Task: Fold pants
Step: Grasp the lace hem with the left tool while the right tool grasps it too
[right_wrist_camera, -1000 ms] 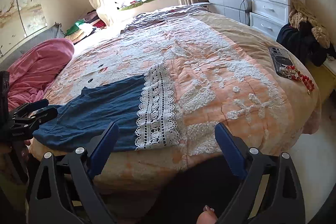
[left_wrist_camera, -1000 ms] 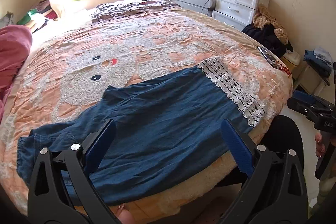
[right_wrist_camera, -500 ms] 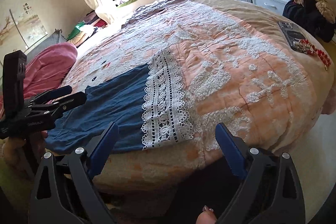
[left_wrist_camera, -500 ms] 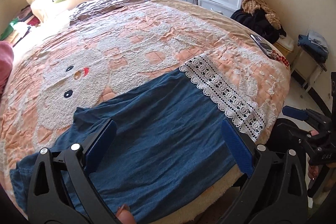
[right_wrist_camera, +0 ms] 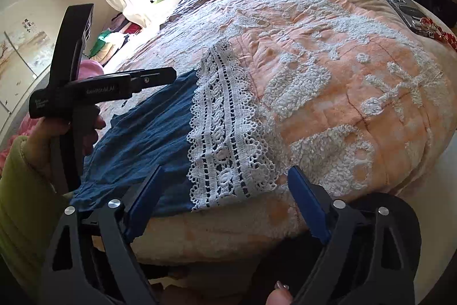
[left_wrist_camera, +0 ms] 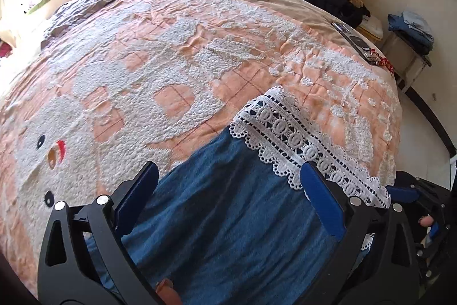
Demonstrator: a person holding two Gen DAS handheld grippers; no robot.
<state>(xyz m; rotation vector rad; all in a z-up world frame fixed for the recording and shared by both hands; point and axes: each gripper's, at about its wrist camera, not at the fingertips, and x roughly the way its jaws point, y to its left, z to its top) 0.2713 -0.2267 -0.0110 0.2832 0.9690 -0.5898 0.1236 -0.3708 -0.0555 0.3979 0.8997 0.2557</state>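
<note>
Blue pants (left_wrist_camera: 228, 233) with lace hem (right_wrist_camera: 225, 133) flat on bed (left_wrist_camera: 171, 53), left gripper (left_wrist_camera: 228, 202) jaws spread above pants, right gripper (right_wrist_camera: 225, 207) jaws spread but just been closing, nothing pinched, over lace hem at bed edge

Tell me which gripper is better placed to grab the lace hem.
Right, probably. The right gripper, its jaws just closing a little, straddles the lace hem's near corner at the bed's edge. The left gripper is open over the blue pants fabric, short of the lace.
</note>
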